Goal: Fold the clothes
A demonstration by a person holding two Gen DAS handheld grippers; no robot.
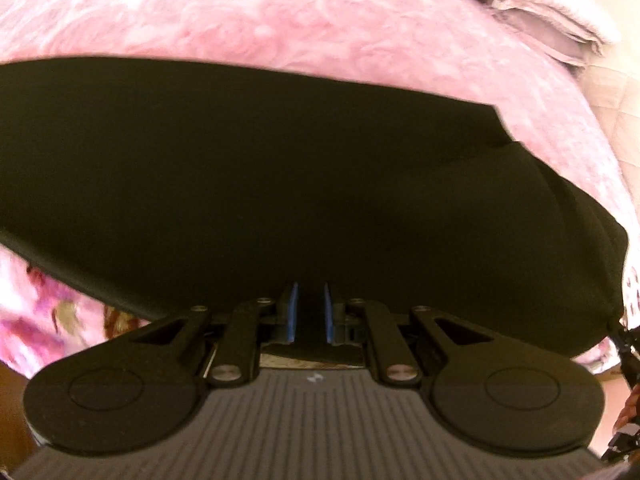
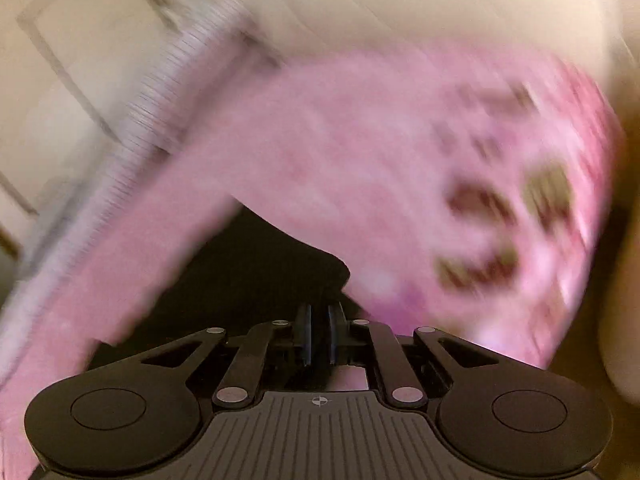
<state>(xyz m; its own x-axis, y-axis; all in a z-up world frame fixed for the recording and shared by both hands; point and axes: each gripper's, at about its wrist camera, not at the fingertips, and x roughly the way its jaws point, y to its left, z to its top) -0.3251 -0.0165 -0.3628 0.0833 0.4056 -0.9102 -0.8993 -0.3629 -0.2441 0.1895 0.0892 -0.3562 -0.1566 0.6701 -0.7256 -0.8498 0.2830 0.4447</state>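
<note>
You were working in a home bedroom: a bed with a fluffy pink blanket [image 1: 320,20], folded pale bedding [image 1: 540,8] beside it, and a cream panelled door [image 2: 80,60].

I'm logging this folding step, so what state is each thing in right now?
left claw: shut on black garment
right claw: shut on black garment
black garment: spread over the pink blanket, near edge gripped
pink blanket: lying flat under the garment
folded bedding: stacked at the far corner
</note>
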